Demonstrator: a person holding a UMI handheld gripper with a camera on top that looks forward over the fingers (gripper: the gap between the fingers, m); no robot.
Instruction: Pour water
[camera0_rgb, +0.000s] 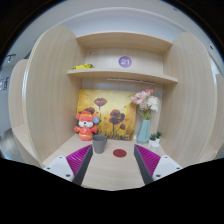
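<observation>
Two pink-padded fingers (150, 160) of the tool (106, 168) reach forward over a pale wooden tabletop (108, 170), standing wide apart with nothing held between them. Just ahead of them, and a little toward the left finger, a small grey cup (100, 144) stands upright on the tabletop. Beside it to the right, a dark red round coaster (120, 153) lies flat, apart from the cup. Left of the cup sits an orange and white toy figure (86, 126). Beyond the right finger, a pale vase of pink flowers (145, 115) stands near the side wall of the wooden alcove. A picture of red flowers on a yellow ground (108, 108) covers the back wall. Above it, a shelf (120, 73) carries a small yellow thing (82, 67), too small to make out, and a round purple label (125, 62) is fixed to the wall over the shelf.
</observation>
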